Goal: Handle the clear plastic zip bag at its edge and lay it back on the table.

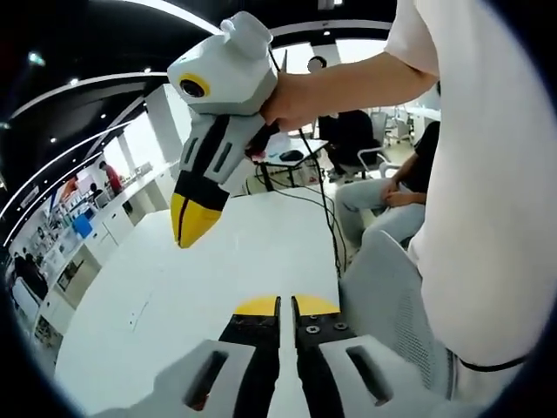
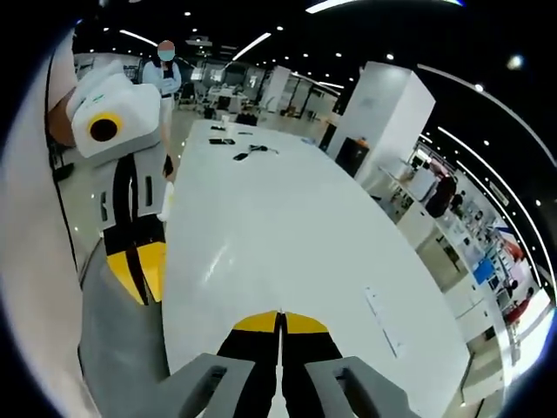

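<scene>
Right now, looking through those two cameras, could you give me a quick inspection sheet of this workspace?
Surface: long white table, mostly bare and glossy.
Job's things: clear zip bag lying flat on the table toward its far edge; faint, hard to make out.
Clutter: small dark items at the table's distant end; too small to identify.
Grippers: left gripper shut, holding nothing; right gripper shut, holding nothing; both raised above the table.
Cables: black cables trailing over the table's end.
Surroundings: grey chair, seated person, standing person, white pillar, open office with ceiling lights.
</scene>
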`<state>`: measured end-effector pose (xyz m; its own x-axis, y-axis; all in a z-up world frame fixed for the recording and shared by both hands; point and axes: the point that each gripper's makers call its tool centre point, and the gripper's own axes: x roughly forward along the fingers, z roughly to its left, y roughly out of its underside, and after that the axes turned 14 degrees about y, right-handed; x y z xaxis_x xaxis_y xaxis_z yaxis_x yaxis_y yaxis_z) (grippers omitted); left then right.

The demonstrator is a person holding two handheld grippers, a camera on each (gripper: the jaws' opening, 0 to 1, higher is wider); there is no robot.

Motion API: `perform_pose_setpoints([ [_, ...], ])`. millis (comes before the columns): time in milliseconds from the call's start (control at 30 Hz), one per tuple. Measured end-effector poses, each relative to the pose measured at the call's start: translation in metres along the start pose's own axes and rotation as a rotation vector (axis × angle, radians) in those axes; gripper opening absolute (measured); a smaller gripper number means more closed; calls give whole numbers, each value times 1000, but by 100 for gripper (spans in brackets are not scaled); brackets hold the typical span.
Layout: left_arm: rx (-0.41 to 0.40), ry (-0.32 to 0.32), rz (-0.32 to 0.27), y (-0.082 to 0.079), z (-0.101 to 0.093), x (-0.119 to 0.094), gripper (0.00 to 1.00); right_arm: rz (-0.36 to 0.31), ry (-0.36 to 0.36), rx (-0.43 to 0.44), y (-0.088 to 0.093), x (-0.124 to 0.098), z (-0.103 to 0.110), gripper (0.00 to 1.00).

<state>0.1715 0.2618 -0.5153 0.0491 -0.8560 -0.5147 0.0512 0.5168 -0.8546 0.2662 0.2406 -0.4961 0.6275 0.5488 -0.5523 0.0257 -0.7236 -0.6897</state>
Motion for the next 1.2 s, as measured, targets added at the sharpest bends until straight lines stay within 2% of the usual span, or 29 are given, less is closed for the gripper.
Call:
perform_pose_setpoints([
  [333,-93,-52,-61,10,5,-9,8,6,47,-41,6,7,-20,0],
  [833,-264,-160,-169,34,19,-26,18,14,154,-71,8,31,-81,0],
  [900,-278,-170,-176,38,19,-27,19,15,165,-64,11,39,-93,0],
  [1200,-325,-204,-189,52,19,-34,21,50,191,-93,28,76,-115,0],
])
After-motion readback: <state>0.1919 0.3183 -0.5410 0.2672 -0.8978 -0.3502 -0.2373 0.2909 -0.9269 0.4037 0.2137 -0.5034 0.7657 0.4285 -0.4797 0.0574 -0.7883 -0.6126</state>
